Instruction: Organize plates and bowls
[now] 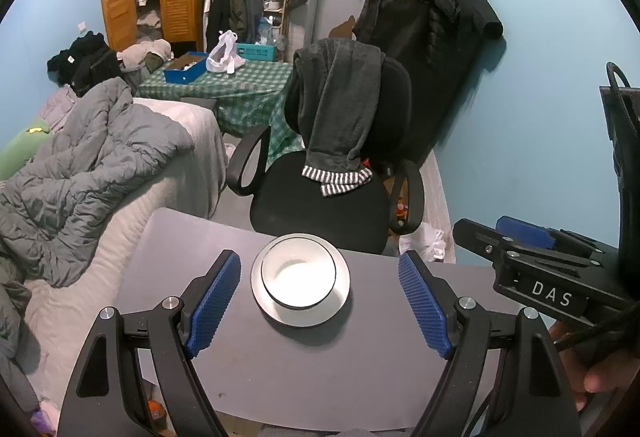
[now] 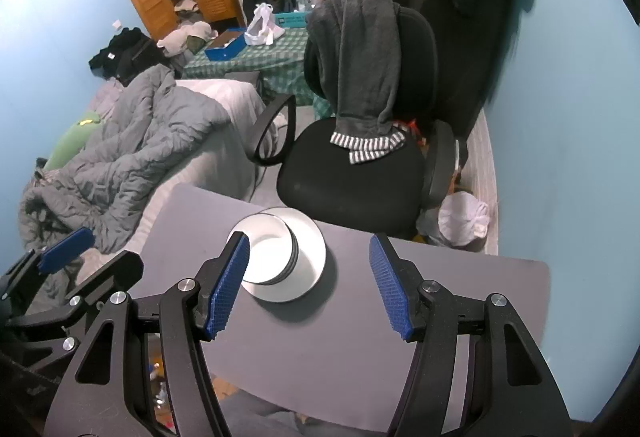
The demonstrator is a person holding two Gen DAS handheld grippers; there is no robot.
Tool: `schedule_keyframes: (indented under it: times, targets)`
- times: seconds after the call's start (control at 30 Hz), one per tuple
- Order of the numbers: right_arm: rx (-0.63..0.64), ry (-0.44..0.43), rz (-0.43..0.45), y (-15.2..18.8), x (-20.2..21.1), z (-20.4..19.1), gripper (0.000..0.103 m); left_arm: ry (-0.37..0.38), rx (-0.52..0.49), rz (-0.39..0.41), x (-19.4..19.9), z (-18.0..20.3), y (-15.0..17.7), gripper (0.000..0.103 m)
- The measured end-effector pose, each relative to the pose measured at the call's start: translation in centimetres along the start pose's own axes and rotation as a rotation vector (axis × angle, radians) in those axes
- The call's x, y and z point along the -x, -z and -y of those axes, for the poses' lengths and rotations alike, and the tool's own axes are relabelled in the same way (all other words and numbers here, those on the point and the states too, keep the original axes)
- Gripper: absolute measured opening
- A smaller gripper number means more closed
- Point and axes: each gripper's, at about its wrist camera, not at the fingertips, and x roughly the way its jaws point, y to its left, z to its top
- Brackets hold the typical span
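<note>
A white bowl with a dark rim sits on a white plate on the grey table. In the right wrist view the bowl looks like a stack, on the plate. My left gripper is open and empty, fingers on either side of the dishes, above and short of them. My right gripper is open and empty, its left finger overlapping the bowl in view. The right gripper also shows in the left wrist view, the left gripper in the right wrist view.
A black office chair with a grey garment over its back stands just beyond the table's far edge. A bed with a grey duvet lies to the left. A blue wall is at the right. A white bag lies on the floor.
</note>
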Motion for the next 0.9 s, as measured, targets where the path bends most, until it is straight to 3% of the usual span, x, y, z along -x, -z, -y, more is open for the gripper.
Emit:
schedule_keyframes:
  times: [0.37, 0.9]
  targets:
    - [0.0, -0.008, 0.005, 0.3, 0.2, -0.8, 0.061, -0.022, -0.073, -0.027, 0.0, 0.9, -0.1, 0.082]
    - [0.0, -0.011, 0.011, 0.4, 0.3, -1.4, 0.061, -0.027, -0.037, -0.026, 0.2, 1.0, -0.4, 0.085]
